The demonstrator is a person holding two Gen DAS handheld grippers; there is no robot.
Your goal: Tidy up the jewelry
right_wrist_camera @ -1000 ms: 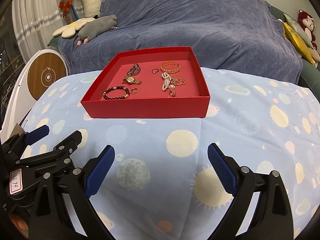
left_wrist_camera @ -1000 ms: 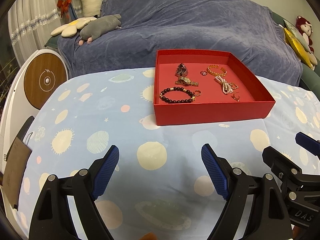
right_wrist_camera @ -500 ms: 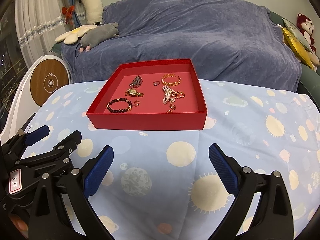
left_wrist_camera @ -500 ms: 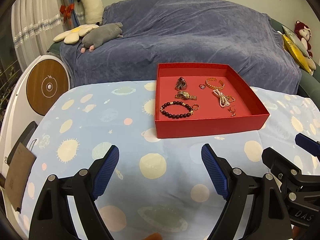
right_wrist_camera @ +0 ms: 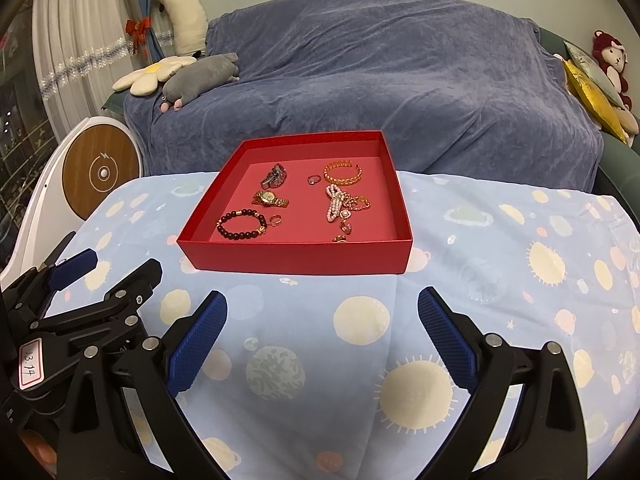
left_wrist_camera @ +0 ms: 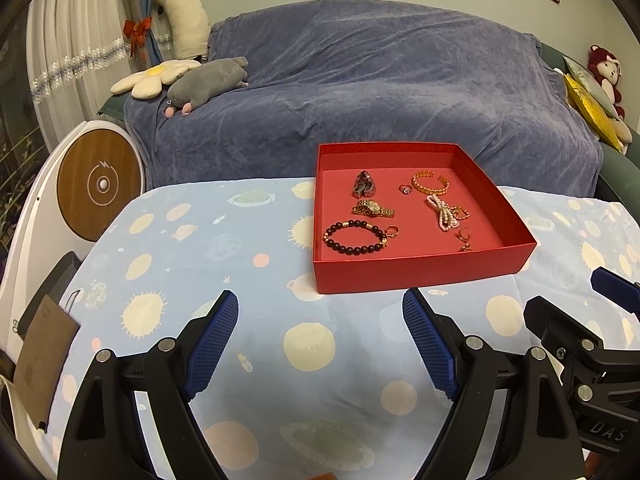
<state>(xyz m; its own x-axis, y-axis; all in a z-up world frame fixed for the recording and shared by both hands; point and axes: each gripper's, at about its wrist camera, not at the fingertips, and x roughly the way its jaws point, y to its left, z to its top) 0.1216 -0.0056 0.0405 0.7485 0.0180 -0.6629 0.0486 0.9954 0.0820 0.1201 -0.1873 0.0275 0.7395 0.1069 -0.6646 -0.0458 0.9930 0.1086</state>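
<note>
A red open box (left_wrist_camera: 412, 270) (right_wrist_camera: 296, 258) sits on the light blue planet-print tablecloth. Inside lie a dark bead bracelet (left_wrist_camera: 354, 237) (right_wrist_camera: 241, 225), a gold watch (left_wrist_camera: 373, 209) (right_wrist_camera: 270, 199), a silver watch (left_wrist_camera: 364, 183) (right_wrist_camera: 275, 175), a small ring (left_wrist_camera: 405, 189) (right_wrist_camera: 313, 179), a gold cuff (left_wrist_camera: 430, 184) (right_wrist_camera: 342, 173), a pearl piece (left_wrist_camera: 442, 216) (right_wrist_camera: 335, 206) and small gold bits. My left gripper (left_wrist_camera: 320, 340) is open and empty, near of the box. My right gripper (right_wrist_camera: 322, 340) is open and empty beside it.
A blue-covered sofa (left_wrist_camera: 360, 80) stands behind the table with plush toys (left_wrist_camera: 204, 84) on it. A white round device with a wood face (left_wrist_camera: 100, 184) stands at the left. A brown tag (left_wrist_camera: 44, 356) hangs at the table's left edge.
Both grippers have drawn back and risen from the box, so it looks smaller and farther. Both stay open and empty. The jewelry has not moved.
</note>
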